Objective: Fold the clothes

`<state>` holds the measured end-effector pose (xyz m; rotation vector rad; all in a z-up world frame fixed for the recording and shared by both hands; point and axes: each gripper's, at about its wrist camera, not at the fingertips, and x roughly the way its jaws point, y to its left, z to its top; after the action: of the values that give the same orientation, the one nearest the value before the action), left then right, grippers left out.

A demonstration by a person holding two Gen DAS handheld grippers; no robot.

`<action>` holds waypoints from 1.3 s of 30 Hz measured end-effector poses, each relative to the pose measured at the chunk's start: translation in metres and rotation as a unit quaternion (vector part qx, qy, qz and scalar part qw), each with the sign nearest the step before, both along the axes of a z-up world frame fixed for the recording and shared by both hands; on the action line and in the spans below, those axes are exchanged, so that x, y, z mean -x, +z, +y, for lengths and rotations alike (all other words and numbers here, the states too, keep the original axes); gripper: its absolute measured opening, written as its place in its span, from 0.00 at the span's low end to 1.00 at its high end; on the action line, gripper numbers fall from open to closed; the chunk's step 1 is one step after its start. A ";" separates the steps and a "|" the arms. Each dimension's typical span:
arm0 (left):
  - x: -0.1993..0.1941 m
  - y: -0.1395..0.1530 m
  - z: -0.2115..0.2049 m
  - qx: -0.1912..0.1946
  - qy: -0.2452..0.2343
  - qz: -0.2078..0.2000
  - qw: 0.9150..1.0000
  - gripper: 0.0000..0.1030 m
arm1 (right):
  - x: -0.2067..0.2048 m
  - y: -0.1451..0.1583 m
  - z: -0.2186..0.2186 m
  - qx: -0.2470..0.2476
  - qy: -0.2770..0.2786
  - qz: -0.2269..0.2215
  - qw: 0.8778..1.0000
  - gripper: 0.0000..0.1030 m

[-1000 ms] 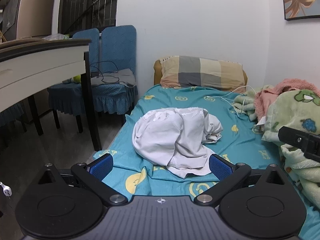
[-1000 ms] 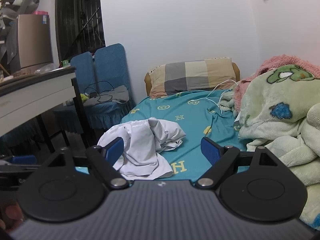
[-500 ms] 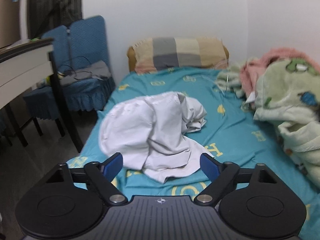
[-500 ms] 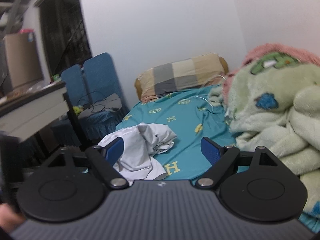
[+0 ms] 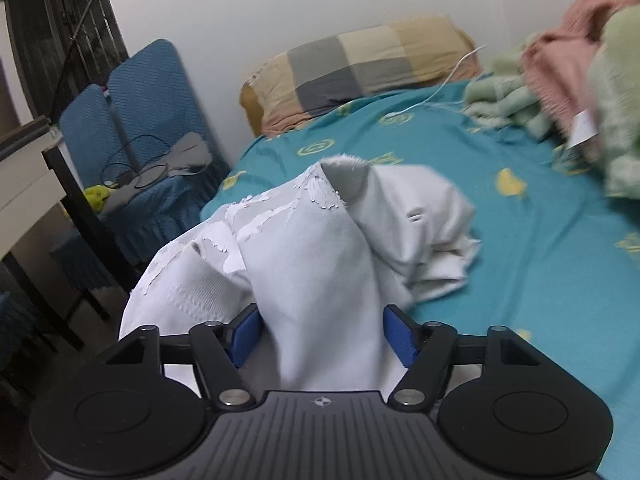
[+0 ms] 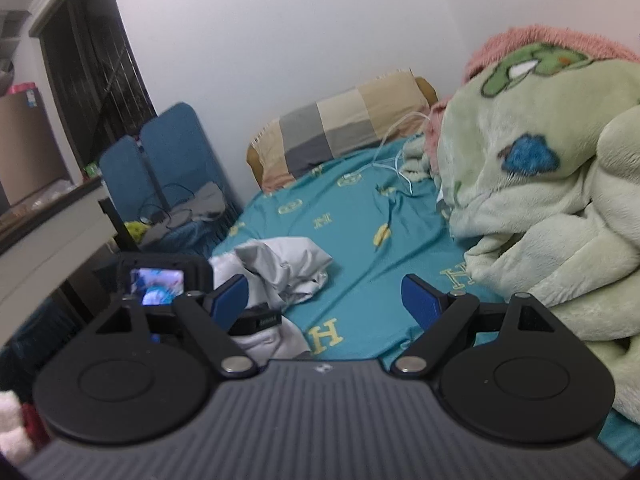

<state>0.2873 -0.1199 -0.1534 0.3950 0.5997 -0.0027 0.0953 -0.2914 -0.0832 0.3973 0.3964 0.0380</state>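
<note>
Folding hasn't started: the white garment (image 5: 320, 248) lies crumpled mid-frame between my left tool's (image 5: 322, 334) wide fingers; right tool (image 6: 326, 300) wide, empty.

Crumpled white garment (image 5: 304, 248) heaped on the teal bedsheet, apparently inside-out, near edge bunched upward

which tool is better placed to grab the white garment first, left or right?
Left. The left tool is open with the white garment already between its fingers. The right tool is open over bare teal sheet, garment off to its left.
</note>
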 end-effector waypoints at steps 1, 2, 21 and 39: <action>-0.005 -0.004 0.001 0.000 -0.002 -0.002 1.000 0.57 | -0.005 -0.003 -0.001 0.000 0.000 0.003 1.000 0.83; -0.006 -0.006 0.002 0.001 -0.005 -0.008 1.000 0.53 | -0.010 -0.006 -0.002 0.000 0.000 0.004 1.000 0.83; 0.202 0.182 0.139 0.250 -0.163 -0.064 0.952 0.04 | 0.011 0.007 0.013 0.029 0.010 -0.042 0.999 0.80; 0.153 0.115 0.267 0.227 0.124 0.077 0.963 0.23 | -0.006 -0.021 0.076 0.043 0.140 0.053 0.988 0.68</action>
<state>0.1348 0.1470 -0.0380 -0.1290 0.7757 0.0677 0.1010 -0.2154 -0.1045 0.2579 0.5554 0.2729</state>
